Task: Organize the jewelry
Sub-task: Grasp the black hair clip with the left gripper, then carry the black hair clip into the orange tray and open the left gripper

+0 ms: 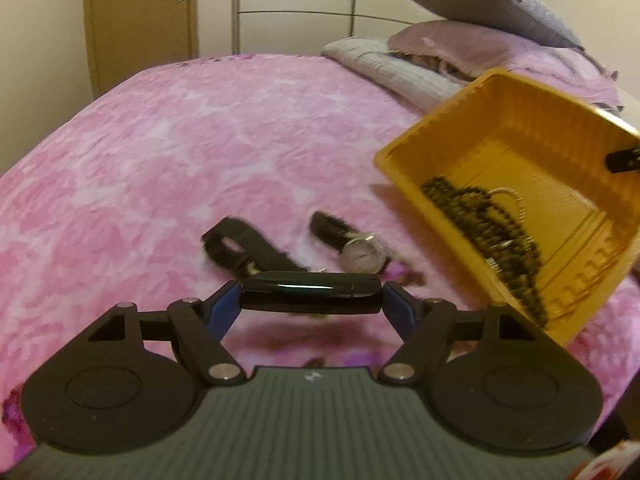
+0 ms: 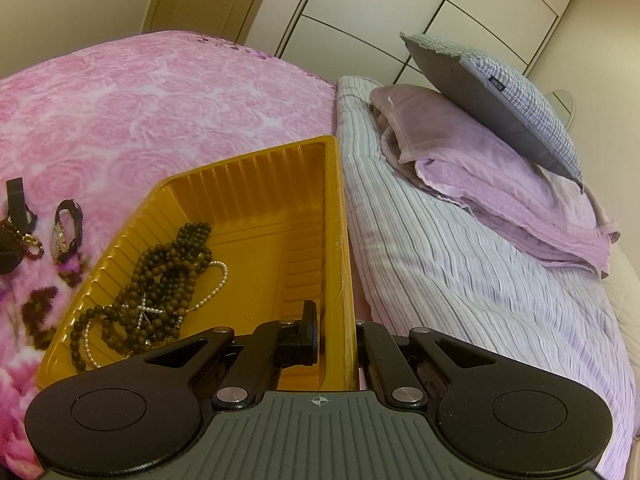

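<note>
The left hand-held gripper (image 1: pixel 311 294) clamps a black bangle (image 1: pixel 311 293) above the bed (image 1: pixel 160 140). The right hand-held gripper (image 2: pixel 338 340) pinches the near wall of the tilted tray (image 2: pixel 336 208) holding beads (image 2: pixel 168 276). Two watches (image 1: pixel 362 250) lie left of the tray.

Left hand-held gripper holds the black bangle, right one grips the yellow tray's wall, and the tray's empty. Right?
Not quite: the tray isn't empty. The right wrist view shows beads lying in it. The left hand-held gripper does hold the bangle, and the right hand-held gripper grips the tray's wall.
</note>
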Motion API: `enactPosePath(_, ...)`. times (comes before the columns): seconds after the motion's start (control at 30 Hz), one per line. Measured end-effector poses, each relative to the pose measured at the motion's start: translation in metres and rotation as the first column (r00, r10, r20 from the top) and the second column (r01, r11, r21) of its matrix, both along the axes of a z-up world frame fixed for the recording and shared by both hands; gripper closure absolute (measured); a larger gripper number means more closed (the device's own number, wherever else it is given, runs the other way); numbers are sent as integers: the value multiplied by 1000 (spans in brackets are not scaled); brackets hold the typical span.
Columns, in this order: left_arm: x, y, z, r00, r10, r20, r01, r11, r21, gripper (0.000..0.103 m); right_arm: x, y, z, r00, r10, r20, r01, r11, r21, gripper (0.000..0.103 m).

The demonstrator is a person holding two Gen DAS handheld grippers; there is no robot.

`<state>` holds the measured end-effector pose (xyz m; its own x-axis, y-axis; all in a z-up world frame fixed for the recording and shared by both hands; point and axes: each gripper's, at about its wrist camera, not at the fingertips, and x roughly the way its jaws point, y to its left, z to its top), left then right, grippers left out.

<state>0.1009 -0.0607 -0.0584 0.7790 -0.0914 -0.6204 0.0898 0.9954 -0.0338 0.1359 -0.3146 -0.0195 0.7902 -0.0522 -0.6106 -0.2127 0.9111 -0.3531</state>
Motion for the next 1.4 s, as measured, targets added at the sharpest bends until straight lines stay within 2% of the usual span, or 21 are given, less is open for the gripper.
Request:
enactPosePath(0.17, 1, -14, 15, 997, -80, 21, 80, 996, -46, 28, 0, 0, 0, 1000, 1, 1, -1, 1000, -1, 100)
enactPosePath(0.3, 4, -29, 25, 985, -172, 32, 174, 980, -98, 28, 0, -1, 0, 1000, 2, 1, -2, 1000, 3, 100)
enactPosePath(0.4, 8, -42, 29, 971, -233, 45, 237, 966, -101, 28, 1, 0, 1, 1000, 2, 2, -2, 1000, 4, 100)
enactPosePath(0.53, 16, -58, 31, 943, -330, 49, 334, 937, -106, 28, 1, 2, 2, 1000, 3, 2, -3, 1000, 6, 100)
enactPosePath(0.77, 25, -81, 28, 876, -479, 55, 482, 873, -67, 28, 1, 2, 4, 1000, 6, 4, -6, 1000, 10, 99)
enactPosePath(0.9, 27, -87, 29, 855, -515, 59, 517, 855, -39, 28, 1, 2, 4, 1000, 6, 4, -6, 1000, 11, 99)
enactPosePath(1.07, 30, -88, 30, 852, -519, 59, 522, 852, -35, 28, 1, 2, 4, 1000, 7, 4, -7, 1000, 10, 99)
enactPosePath(1.33, 35, -89, 30, 840, -539, 61, 542, 839, -43, 28, 0, 1, 4, 1000, 6, 4, -6, 1000, 11, 99)
enactPosePath(1.4, 38, -89, 30, 826, -560, 61, 564, 824, -64, 29, 0, 1, 4, 1000, 6, 4, -6, 1000, 12, 99)
